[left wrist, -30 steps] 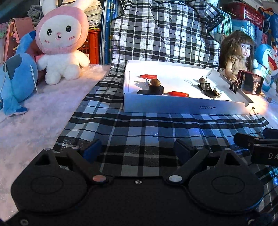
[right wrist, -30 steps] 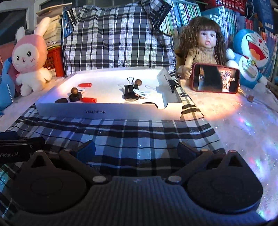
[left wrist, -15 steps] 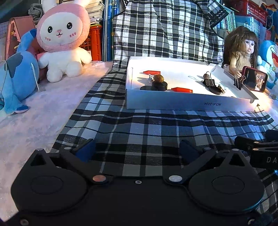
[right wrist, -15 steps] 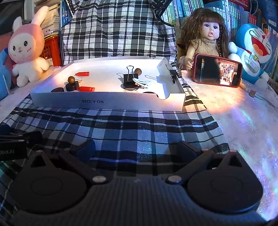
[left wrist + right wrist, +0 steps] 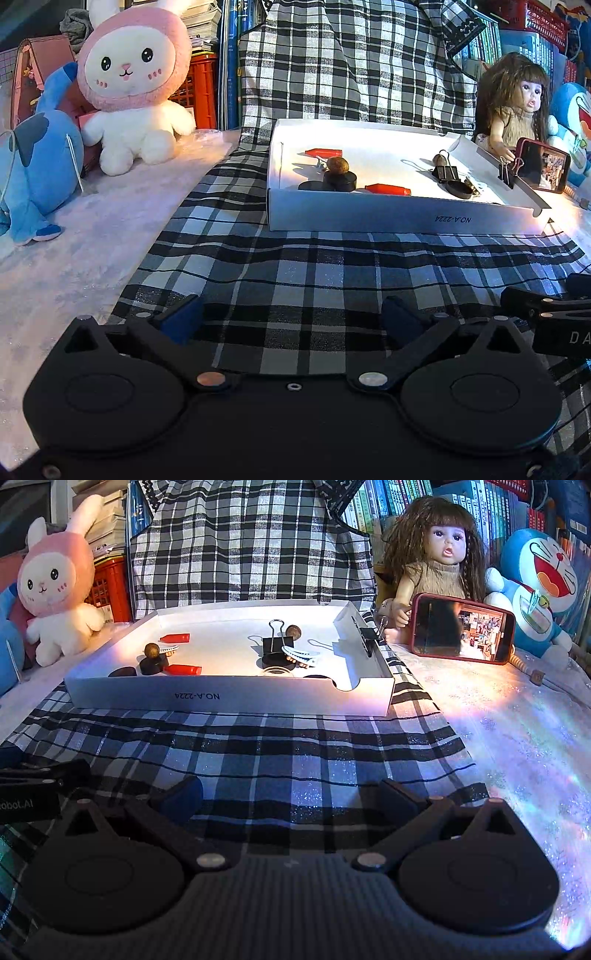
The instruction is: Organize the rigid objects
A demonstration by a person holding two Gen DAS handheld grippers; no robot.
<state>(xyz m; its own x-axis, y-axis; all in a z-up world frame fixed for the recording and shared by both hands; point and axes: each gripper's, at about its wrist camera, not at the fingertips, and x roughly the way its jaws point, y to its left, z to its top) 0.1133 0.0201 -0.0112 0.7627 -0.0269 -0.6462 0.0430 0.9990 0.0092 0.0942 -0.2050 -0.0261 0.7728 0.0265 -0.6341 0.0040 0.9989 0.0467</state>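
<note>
The bench [image 5: 74,258] is covered with a pale glittery sheet. A plaid cloth [image 5: 295,273] is spread over its middle, and a white tray [image 5: 388,219] is set on the cloth. A rabbit plush [image 5: 136,92] and a blue plush [image 5: 33,166] are placed at the left; a doll [image 5: 439,572], a phone [image 5: 461,627] and a blue cat plush [image 5: 539,590] at the right.

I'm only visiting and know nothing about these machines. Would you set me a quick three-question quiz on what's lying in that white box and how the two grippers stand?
1. True or false: the left gripper is holding something.
2. How many red pieces lie in the white box?
3. The binder clip inside the box stands: A) nearer the doll side, B) nearer the rabbit plush side.

Key: 1 false, both grippers, the right gripper too, are open and empty; 2 two; 3 A.
</note>
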